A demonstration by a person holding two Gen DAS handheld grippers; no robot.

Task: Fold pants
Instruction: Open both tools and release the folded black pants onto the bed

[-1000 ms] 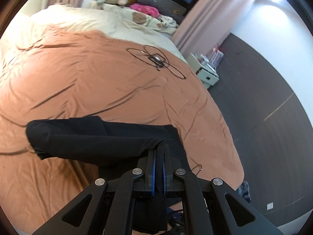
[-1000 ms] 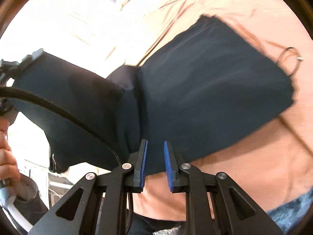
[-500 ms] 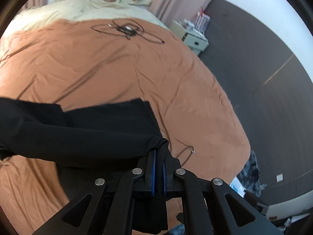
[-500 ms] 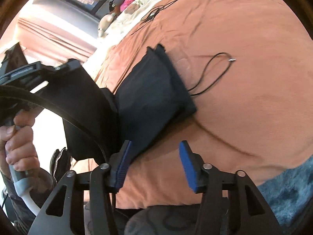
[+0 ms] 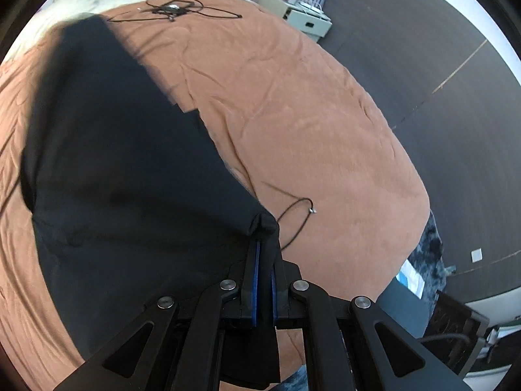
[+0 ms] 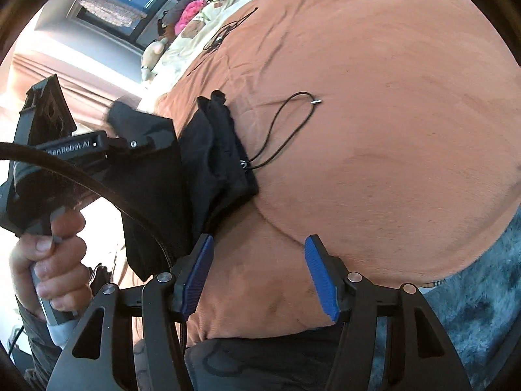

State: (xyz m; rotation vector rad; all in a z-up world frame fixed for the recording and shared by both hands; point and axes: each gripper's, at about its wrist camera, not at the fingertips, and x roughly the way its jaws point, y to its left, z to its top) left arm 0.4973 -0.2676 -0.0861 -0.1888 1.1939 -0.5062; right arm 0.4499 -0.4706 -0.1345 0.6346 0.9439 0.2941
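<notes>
The left gripper (image 5: 263,254) is clenched on a bunched corner of the black pants (image 5: 123,150), spreading them across the left of the frame over the brown bedspread (image 5: 309,114) (probably for a fold), while the right gripper (image 6: 257,273), released, hangs apart.

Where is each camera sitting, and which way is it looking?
Left wrist: sits on the left gripper, looking along its fingers, shut on the black fabric pants, across the orange-brown bedspread toward a white bedside cabinet.
Right wrist: sits on the open right gripper, facing the bedspread and window; the person's left hand shows.
Both see the pants, bedspread and thin black looped cord.
</notes>
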